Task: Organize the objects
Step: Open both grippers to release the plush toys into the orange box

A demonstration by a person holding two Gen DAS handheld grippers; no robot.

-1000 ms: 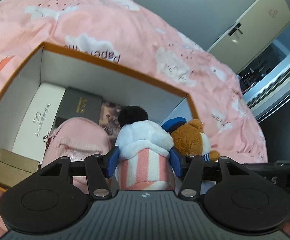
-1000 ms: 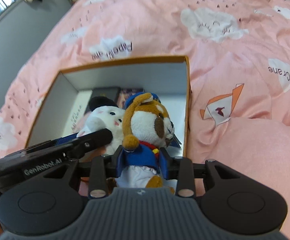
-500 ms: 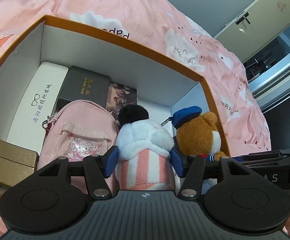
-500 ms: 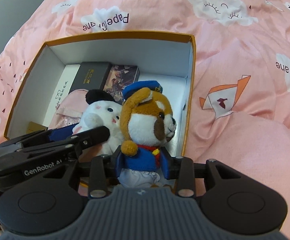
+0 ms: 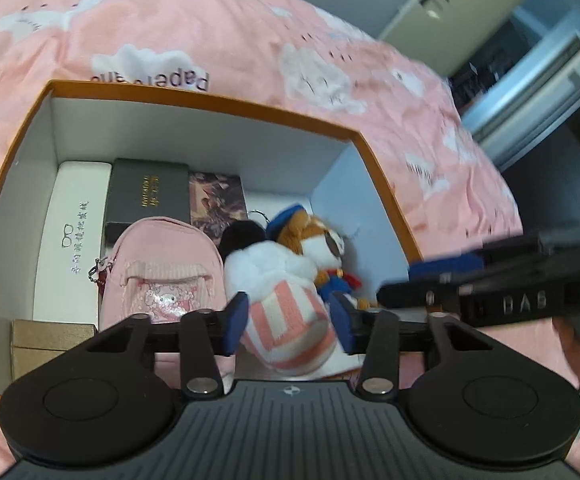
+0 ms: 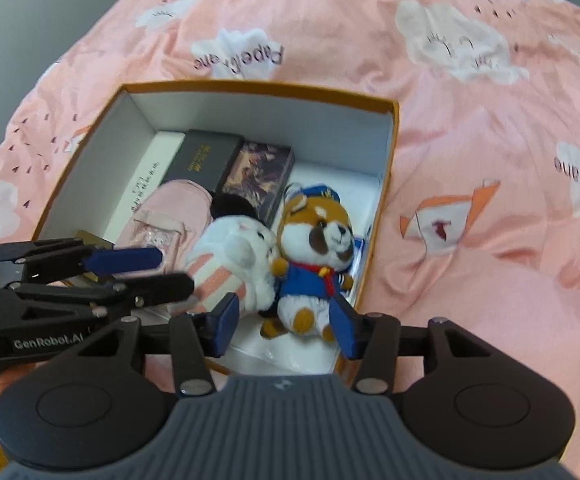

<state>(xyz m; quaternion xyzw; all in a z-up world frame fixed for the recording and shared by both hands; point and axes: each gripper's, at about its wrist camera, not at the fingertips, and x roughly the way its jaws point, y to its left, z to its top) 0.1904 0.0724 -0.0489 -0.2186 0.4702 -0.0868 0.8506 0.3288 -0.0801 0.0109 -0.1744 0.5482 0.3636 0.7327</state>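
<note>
Left wrist view: an orange-rimmed box (image 5: 206,102) sits on a pink bedspread (image 5: 250,32). Inside, upper left, a white glasses case (image 5: 70,240), a black box (image 5: 148,196) and a picture card box (image 5: 218,202); lower left, a gold box (image 5: 50,340) and a pink mini backpack (image 5: 162,272). The left tool (image 5: 288,322) straddles the pink-striped base of a white plush toy (image 5: 278,280) at frame centre. Its jaws are closing, the toy between them; the left pad looks just clear of the fabric, so no firm grip is judged.

Right wrist view: a bear plush in a blue uniform (image 6: 313,256) lies in the box's right side, against the white toy. The right tool (image 6: 284,324) has its jaws opening, pads standing off either side of the bear's legs: released.

Step in hand, as judged: setting both plush toys into the box. Next move calls for lifting both tools straight out without snagging fur or the keyring loop, then seeking anything left unpacked.
</note>
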